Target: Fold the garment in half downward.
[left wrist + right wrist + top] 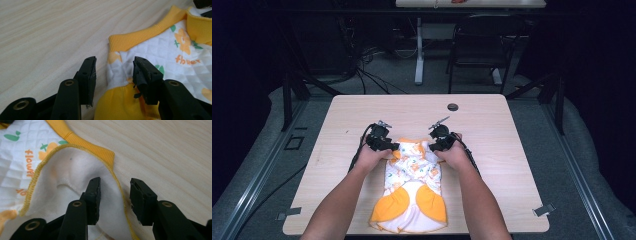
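A pale wooden bench (362,115) stands in a dark room, with cables and another table behind it, and a small white and orange baby garment (412,187) lies flat near its front edge, between the person's forearms. The far end of the garment, with its orange ribbed band (140,37), is where both tools are working: the left gripper (384,144) sits at the left corner and the right gripper (438,145) at the right corner. In the left gripper view the jaws stand apart, straddling the quilted side edge just below the band without pinching it. In the right gripper view the jaws are likewise apart, one over the turned-back white lining (75,175) and the other over bare wood, with the stitched edge between them. This looks like the step of taking hold of the two top corners, probably to fold or smooth the garment. The next move calls for both jaws to close squarely on the cloth, catching every layer, and then lifting evenly so that neither side drags or twists.
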{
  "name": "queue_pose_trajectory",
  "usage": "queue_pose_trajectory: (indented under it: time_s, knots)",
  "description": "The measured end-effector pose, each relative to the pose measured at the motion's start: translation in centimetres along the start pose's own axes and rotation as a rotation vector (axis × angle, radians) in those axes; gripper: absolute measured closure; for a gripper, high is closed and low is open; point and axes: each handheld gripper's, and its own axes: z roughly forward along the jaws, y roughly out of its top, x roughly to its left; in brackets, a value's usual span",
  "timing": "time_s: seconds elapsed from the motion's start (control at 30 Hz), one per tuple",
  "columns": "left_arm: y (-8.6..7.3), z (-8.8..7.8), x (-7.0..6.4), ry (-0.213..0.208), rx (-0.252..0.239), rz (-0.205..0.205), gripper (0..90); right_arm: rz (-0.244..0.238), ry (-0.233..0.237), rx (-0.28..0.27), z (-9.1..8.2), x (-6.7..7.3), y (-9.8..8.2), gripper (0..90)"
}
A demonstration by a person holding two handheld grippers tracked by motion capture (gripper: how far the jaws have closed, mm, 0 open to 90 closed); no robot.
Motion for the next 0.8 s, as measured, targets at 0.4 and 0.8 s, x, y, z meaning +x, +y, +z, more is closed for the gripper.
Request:
queue_pose_trajectory:
  time_s: [0.4, 0.8]
  knots:
    - [-0.17, 0.39, 0.13, -0.038, 0.015, -0.017, 67.9, 0.048, 0.061, -0.008, 0.05, -0.59, -0.21, 65.7]
    - [-0.2, 0.23, -0.54, -0.013, 0.026, 0.024, 85.9, 0.034, 0.091, 0.004, 0.01, 0.15, 0.05, 86.6]
